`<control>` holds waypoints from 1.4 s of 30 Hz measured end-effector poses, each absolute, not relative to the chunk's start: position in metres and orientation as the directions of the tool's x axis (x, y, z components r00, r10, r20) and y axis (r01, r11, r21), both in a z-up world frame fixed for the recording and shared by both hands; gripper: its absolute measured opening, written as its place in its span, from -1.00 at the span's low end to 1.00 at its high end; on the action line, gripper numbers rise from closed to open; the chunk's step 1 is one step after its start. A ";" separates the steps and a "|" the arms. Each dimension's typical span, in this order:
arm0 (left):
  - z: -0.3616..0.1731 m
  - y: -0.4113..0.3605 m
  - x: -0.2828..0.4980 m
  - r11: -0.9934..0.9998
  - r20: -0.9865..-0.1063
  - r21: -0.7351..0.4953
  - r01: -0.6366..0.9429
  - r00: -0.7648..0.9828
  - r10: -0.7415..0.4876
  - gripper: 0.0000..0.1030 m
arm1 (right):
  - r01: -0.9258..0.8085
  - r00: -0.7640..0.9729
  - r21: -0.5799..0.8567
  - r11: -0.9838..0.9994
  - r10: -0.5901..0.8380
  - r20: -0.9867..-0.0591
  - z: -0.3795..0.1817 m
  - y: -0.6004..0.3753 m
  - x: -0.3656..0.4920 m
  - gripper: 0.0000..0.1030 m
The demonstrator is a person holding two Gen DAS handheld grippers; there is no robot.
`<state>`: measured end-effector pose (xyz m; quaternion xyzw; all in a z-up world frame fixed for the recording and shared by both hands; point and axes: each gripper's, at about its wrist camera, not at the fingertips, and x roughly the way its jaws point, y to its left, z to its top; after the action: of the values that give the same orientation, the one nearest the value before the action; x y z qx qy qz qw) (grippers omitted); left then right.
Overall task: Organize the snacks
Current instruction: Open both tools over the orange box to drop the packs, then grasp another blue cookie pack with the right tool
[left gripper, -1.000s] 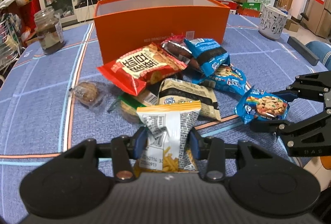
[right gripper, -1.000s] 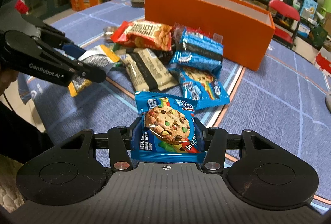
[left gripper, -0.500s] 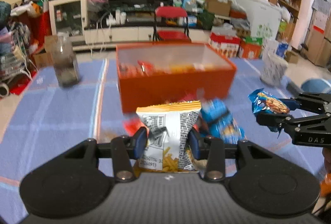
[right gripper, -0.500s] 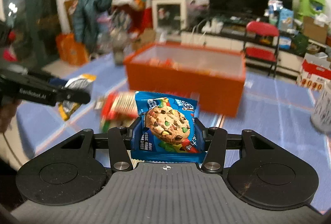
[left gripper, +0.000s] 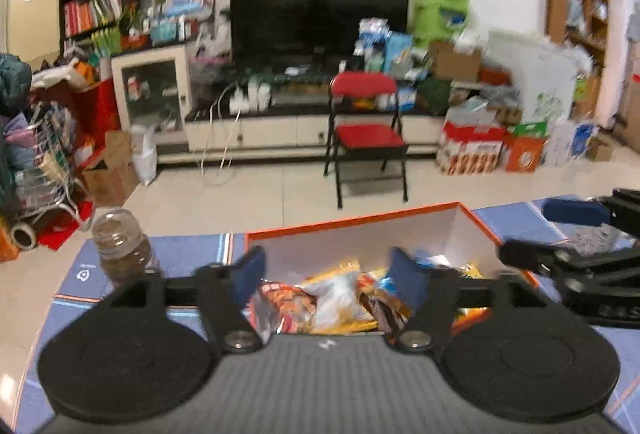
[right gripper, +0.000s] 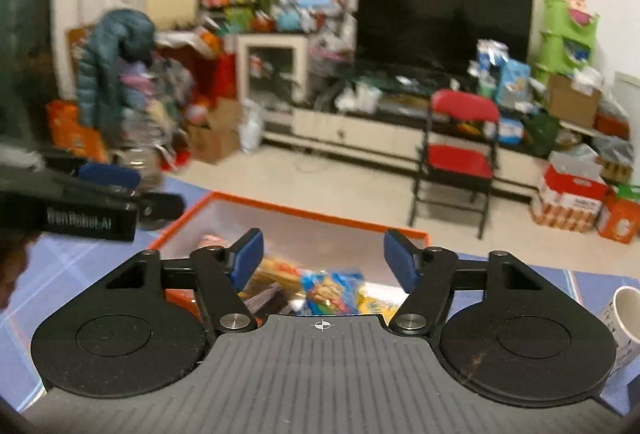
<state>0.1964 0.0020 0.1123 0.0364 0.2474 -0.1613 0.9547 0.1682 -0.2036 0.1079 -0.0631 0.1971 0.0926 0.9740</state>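
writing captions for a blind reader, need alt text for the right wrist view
The right claw hangs open and empty over an orange box holding a heap of snack packets. The left claw reaches in from the left edge, with a white mug at right and a cluttered living room behind.

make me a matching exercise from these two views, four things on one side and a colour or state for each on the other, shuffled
Things:
1. box
2. chair
3. left gripper
4. jar

Colour or state:
A. red seat and back
B. brown contents, stands on the table left of the box
C. open, nothing between its fingers
D. orange outside, snack packets inside

Pairs: 1-D, 2-A, 3-C, 4-B
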 end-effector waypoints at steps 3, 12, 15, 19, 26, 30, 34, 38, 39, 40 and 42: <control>0.095 0.026 0.156 0.932 -0.481 -0.009 0.362 0.816 -0.321 0.57 | -0.200 0.917 -0.101 0.975 0.150 -0.369 0.079 -0.208 0.115 0.31; 0.021 0.074 0.089 0.925 -0.588 -0.032 0.379 0.741 -0.324 0.56 | -0.219 0.847 -0.112 0.969 0.132 -0.515 -0.002 -0.206 0.059 0.45; 0.010 0.071 0.082 0.916 -0.607 -0.040 0.399 0.718 -0.340 0.56 | -0.242 0.824 -0.089 0.966 0.156 -0.545 -0.014 -0.211 0.068 0.45; 0.005 0.061 0.083 0.916 -0.622 -0.044 0.398 0.707 -0.336 0.56 | -0.202 0.821 -0.046 0.978 0.143 -0.553 -0.022 -0.217 0.083 0.43; 0.002 0.052 0.080 0.895 -0.639 -0.065 0.441 0.670 -0.377 0.57 | -0.290 0.729 -0.017 0.957 0.210 -0.652 -0.048 -0.215 0.101 0.39; -0.001 0.044 0.073 0.880 -0.649 -0.066 0.470 0.650 -0.396 0.57 | -0.359 0.698 0.027 0.933 0.288 -0.655 -0.057 -0.215 0.110 0.39; -0.004 0.035 0.067 0.888 -0.657 -0.076 0.453 0.648 -0.386 0.57 | -0.360 0.683 -0.037 0.932 0.236 -0.691 -0.060 -0.203 0.113 0.17; -0.008 0.022 0.059 0.903 -0.662 -0.125 0.411 0.643 -0.385 0.58 | -0.277 0.696 -0.056 0.959 0.160 -0.701 -0.054 -0.200 0.101 -0.11; -0.007 0.019 0.057 0.899 -0.659 -0.125 0.420 0.642 -0.392 0.58 | -0.277 0.694 -0.064 0.959 0.153 -0.704 -0.055 -0.199 0.098 -0.14; -0.006 0.016 0.057 0.890 -0.657 -0.111 0.443 0.639 -0.401 0.58 | -0.286 0.694 -0.073 0.956 0.153 -0.704 -0.056 -0.199 0.095 -0.15; -0.001 0.014 0.055 0.857 -0.640 -0.019 0.515 0.652 -0.406 0.62 | -0.291 0.692 -0.074 0.954 0.157 -0.705 -0.055 -0.201 0.093 -0.16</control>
<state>0.0551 0.0144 -0.0015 0.0825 0.3305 -0.2544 0.9051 0.0931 -0.2010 -0.0553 -0.0901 0.3730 0.1223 0.9153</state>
